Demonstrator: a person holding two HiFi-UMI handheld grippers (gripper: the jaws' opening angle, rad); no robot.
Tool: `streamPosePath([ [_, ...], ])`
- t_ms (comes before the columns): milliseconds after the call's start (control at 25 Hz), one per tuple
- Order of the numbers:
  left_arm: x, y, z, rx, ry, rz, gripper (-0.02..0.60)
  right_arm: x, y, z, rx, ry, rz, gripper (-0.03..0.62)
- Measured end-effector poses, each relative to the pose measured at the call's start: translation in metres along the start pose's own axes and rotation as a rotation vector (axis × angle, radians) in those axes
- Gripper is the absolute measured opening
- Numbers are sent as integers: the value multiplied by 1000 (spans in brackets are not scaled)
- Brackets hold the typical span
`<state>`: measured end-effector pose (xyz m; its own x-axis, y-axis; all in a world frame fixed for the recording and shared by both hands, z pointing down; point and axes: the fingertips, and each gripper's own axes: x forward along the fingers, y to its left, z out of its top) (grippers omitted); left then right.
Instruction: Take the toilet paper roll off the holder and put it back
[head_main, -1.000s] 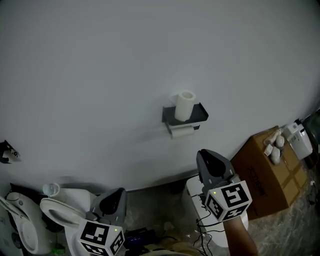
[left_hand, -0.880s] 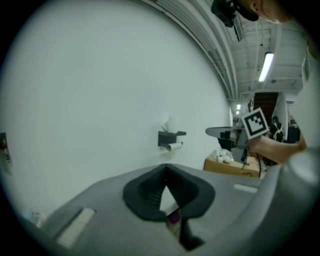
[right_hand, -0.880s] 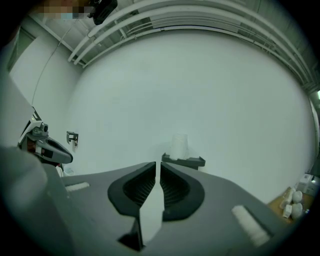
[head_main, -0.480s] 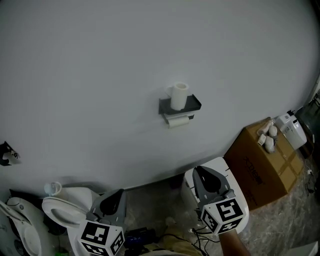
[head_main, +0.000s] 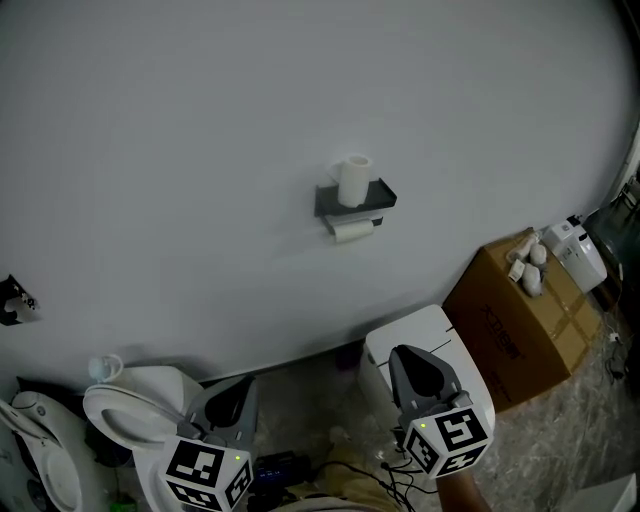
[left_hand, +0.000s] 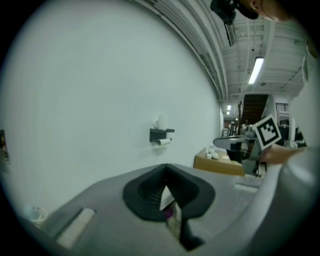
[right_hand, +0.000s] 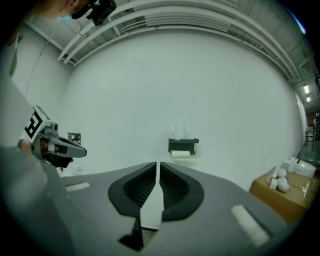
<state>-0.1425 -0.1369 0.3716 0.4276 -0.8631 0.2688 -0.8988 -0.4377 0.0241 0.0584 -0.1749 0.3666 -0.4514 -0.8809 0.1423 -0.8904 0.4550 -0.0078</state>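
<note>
White toilet paper roll (head_main: 353, 180) stands atop the holder (head_main: 382, 197), far from both pressed-together jaws.

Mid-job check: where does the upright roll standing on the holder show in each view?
Head view: upright roll just above centre, standing on the black holder.
Left gripper view: small, near centre, above the jaws.
Right gripper view: slightly right of centre, above the jaws.
Shared landmark: the cardboard box, lower right of the roll in all three views.
</note>
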Motion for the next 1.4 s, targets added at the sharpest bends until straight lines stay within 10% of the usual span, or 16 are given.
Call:
streamPosePath([
  [1400,-7,-3,-1,3,-6,-9,-3,-6,13,5,9,-28,9,6],
])
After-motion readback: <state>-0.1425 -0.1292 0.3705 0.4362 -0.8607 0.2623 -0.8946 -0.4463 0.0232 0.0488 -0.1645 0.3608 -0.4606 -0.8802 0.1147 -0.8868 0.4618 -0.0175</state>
